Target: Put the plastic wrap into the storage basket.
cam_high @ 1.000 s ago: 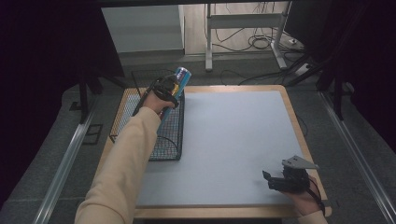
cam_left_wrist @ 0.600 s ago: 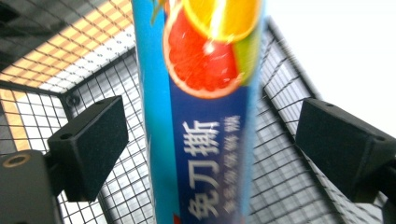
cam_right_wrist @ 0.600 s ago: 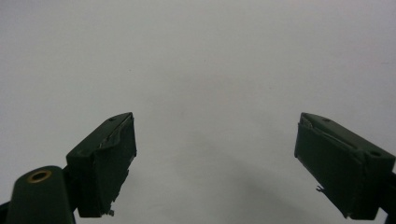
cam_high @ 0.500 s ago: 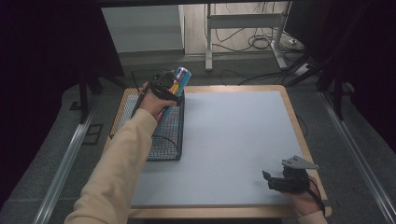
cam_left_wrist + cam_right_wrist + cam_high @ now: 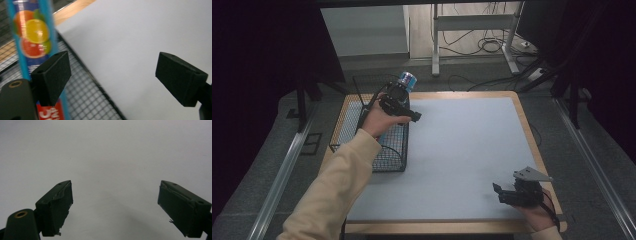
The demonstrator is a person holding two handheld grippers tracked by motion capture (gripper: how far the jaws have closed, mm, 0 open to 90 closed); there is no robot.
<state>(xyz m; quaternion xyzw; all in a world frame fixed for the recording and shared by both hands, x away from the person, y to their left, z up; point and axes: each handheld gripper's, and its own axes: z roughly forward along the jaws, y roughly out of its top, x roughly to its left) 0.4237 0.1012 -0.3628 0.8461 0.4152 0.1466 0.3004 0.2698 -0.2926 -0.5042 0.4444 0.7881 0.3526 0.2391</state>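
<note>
High view: left gripper, fingers just spread and empty, beside upright blue fruit-printed drink can in black wire basket, apparently released; right gripper spread, idle on bench.

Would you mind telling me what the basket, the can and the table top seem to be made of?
Basket: thin dark wire, probably coated metal, judging by its open square mesh. Can: likely metal with a glossy printed wrap, given the sheen on its blue label with citrus pictures; the material itself is a guess. Table: a pale wood-look edge shows around a matte light-grey sheet, perhaps paper or plastic.
</note>
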